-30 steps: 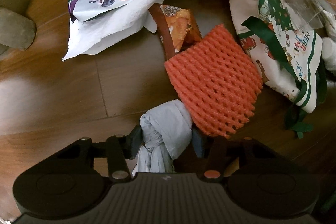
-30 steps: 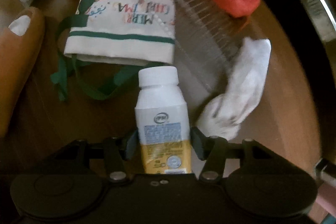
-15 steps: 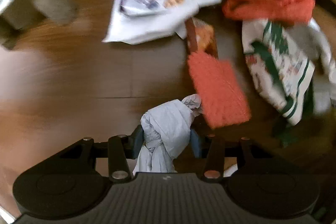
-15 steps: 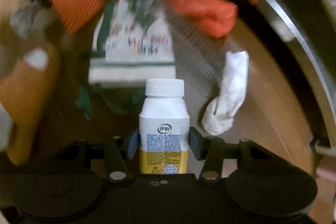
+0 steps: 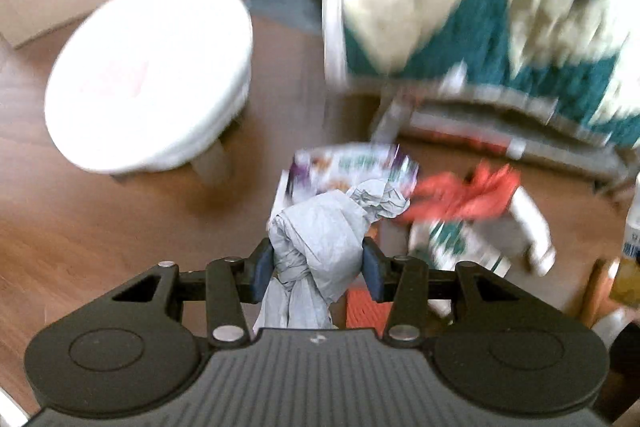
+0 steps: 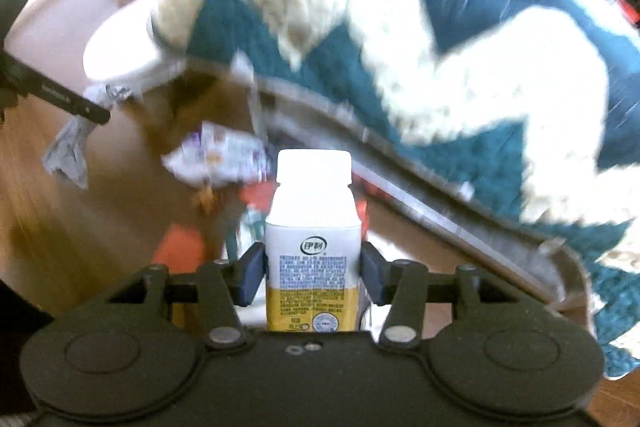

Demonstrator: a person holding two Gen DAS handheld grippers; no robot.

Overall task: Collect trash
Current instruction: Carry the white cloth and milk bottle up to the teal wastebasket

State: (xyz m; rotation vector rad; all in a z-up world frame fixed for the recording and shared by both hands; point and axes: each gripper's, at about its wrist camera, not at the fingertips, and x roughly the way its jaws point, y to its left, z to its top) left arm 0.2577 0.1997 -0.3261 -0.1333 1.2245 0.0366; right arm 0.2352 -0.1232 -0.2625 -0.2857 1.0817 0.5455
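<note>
The right hand-held gripper [image 6: 313,277] clamps a white-capped bottle [image 6: 312,247] with a 伊利 logo, small blue print and a yellow base; the left hand-held gripper [image 5: 318,269] clamps a knotted grey bag [image 5: 320,239].

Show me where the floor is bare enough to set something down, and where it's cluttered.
Bare wood floor lies left of the held grey bag, below the round white stool. It is crowded to the right: snack wrapper, orange plastic bag and printed cloth bag lie bunched together in front of the teal-and-cream blanket.
</note>
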